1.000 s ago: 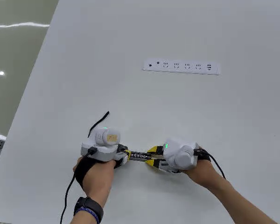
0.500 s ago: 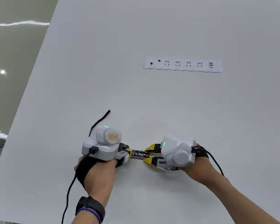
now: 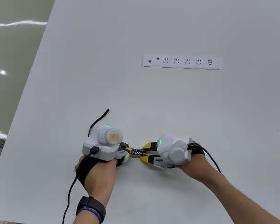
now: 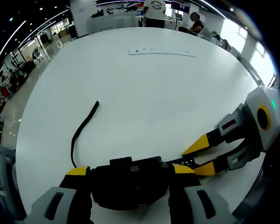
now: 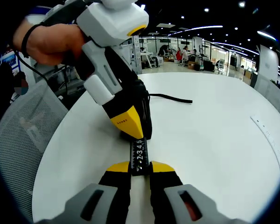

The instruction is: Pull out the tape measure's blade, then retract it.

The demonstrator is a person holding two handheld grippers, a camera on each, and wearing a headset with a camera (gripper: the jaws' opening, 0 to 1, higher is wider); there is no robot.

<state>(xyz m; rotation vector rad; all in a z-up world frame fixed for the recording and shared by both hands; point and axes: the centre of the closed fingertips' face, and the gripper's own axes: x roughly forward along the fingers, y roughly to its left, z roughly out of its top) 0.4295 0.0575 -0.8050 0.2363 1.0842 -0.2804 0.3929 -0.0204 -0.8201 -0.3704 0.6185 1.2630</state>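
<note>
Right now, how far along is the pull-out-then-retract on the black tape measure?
Done: left gripper is clamped on the black tape measure case; right gripper pinches the dark numbered blade. In hand: a short stretch of blade spans between them. Left: blade fully back in the case; whether it is going out or in, this moment cannot tell.

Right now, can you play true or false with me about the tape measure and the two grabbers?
The left gripper is shut on the black tape measure. True.
The right gripper pinches the blade. True.
The blade reaches all the way to the power strip. False: only a short stretch shows between the grippers, and the power strip lies far across the table.
The tape measure's strap is held in a gripper. False: it lies loose on the table.
</note>
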